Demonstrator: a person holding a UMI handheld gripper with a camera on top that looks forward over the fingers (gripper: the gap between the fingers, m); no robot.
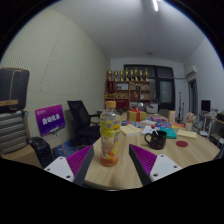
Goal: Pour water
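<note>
A clear bottle with an orange drink at its bottom and a yellow and red label stands upright on the wooden table. It stands just ahead of my gripper, between the lines of the two fingers, with a gap at each side. The fingers are open and hold nothing. The purple pad of the left finger and that of the right finger frame the bottle's base. A black mug stands on the table to the right of the bottle, beyond the right finger.
A black office chair stands behind the table at the left. A purple sign and grey luggage are at the far left. Shelves with bottles line the back wall. Clutter and a red coaster lie on the table's right part.
</note>
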